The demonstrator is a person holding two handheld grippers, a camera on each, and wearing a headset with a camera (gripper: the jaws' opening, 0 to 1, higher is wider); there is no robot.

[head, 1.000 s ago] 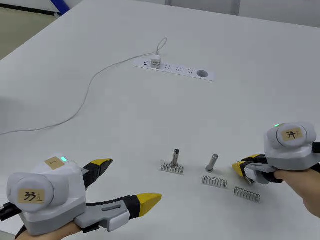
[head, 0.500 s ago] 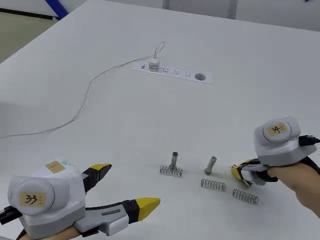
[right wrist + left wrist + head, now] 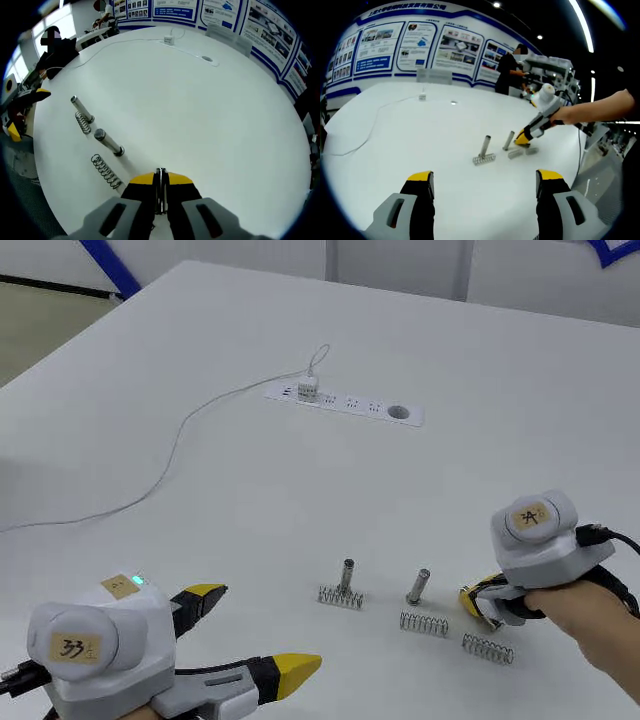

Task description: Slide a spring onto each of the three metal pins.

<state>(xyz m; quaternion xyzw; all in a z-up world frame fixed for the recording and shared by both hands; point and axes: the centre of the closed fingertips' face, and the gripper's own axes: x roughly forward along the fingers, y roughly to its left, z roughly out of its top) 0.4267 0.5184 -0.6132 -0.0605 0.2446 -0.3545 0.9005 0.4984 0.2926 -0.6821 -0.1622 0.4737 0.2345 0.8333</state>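
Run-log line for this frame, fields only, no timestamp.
left gripper: open, off parts | right gripper: shut, beside rightmost spring | pins: two upright, bare | springs: three flat on table

The counter (image 3: 250, 480) is showing a smooth, matt white top. Two upright pins (image 3: 347, 575) are gleaming as polished metal, like the pin (image 3: 160, 192) pinched in the right tongs (image 3: 478, 602), whose tips are shining glossy yellow plastic. The springs (image 3: 424, 623) are glinting as bare wire.
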